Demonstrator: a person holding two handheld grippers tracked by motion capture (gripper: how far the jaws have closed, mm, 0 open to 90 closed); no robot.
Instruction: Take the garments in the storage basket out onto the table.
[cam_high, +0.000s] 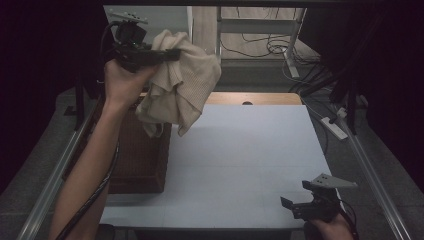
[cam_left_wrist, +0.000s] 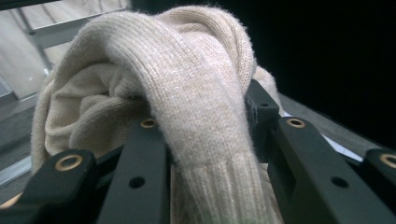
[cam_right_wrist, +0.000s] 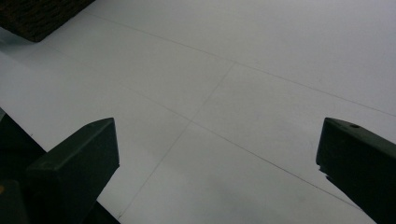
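A cream knitted sweater (cam_high: 182, 82) hangs in the air at the upper left of the high view, above a brown wicker basket (cam_high: 142, 160). My left gripper (cam_high: 172, 54) is shut on a bunched fold of it and points right, held high. In the left gripper view the knit (cam_left_wrist: 187, 93) is pinched between the two black jaws and drapes over them. My right gripper (cam_high: 295, 206) rests near the table's front right corner. Its jaws stand wide apart with bare white tabletop (cam_right_wrist: 224, 93) between them.
The wicker basket stands on the table's left side, and its corner (cam_right_wrist: 37, 16) shows in the right gripper view. A white table (cam_high: 250, 160) spreads to the right of it. Metal rails run along both sides, and cables and a power strip (cam_high: 334, 127) lie at the back right.
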